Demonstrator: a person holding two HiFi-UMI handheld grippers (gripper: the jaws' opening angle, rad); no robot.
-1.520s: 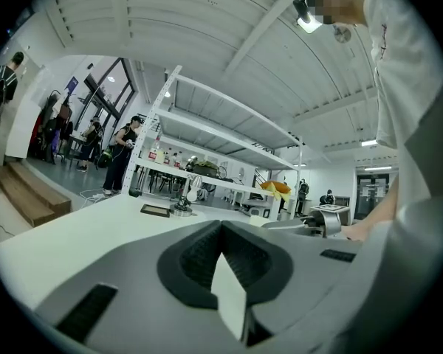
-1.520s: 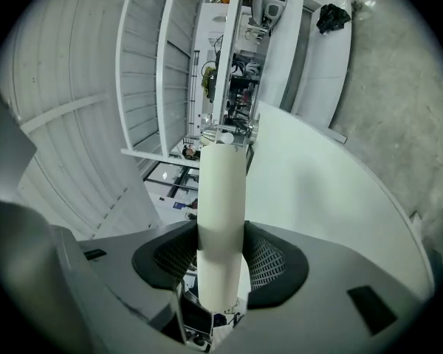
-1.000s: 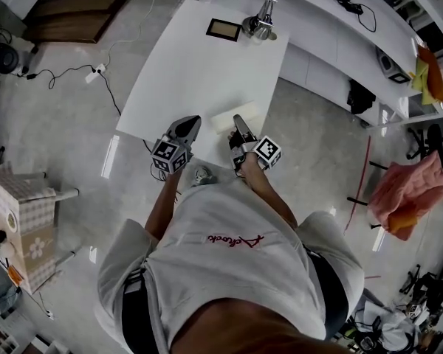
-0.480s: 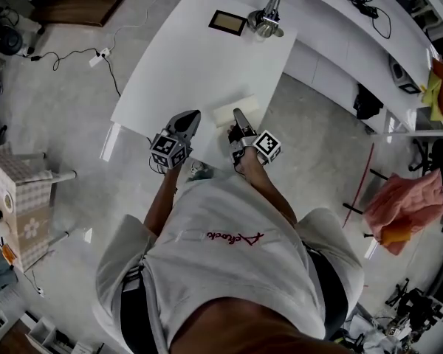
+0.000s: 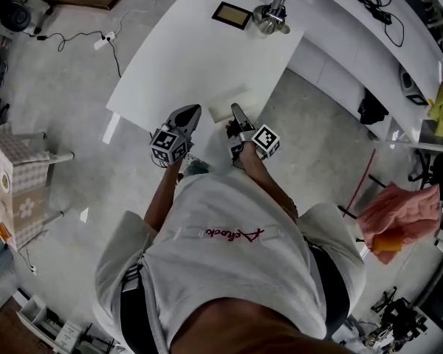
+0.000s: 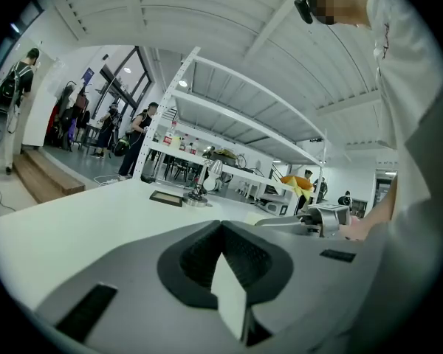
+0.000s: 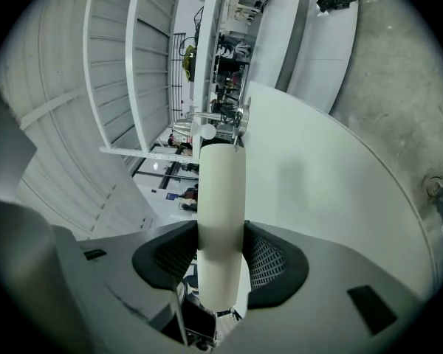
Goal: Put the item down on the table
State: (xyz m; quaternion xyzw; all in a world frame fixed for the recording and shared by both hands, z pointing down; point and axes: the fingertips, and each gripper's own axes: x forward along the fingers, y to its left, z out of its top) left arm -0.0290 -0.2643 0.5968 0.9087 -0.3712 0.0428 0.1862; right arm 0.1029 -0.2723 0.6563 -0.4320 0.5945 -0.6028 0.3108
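Note:
A pale cream flat slab (image 5: 231, 107) hangs over the near edge of the white table (image 5: 192, 57). My right gripper (image 5: 237, 114) is shut on its near end. In the right gripper view the slab (image 7: 221, 198) stands edge-on between both pads and reaches out over the tabletop (image 7: 317, 190); the gripper (image 7: 221, 234) is rolled onto its side. My left gripper (image 5: 193, 112) hovers just left of the slab, apart from it, near the table's front edge. In the left gripper view its jaws (image 6: 221, 224) meet at the tips with nothing held.
A dark framed plate (image 5: 232, 15) and a metal lamp-like object (image 5: 272, 17) stand at the table's far end. A long white counter (image 5: 354, 43) with cables runs on the right. Pink-orange cloth (image 5: 399, 216) hangs at right; a box (image 5: 18, 190) and floor cables (image 5: 96, 39) lie left.
Both grippers have drifted a little forward and lower over the table's near edge, the slab going along in the right one. Neither grip has altered.

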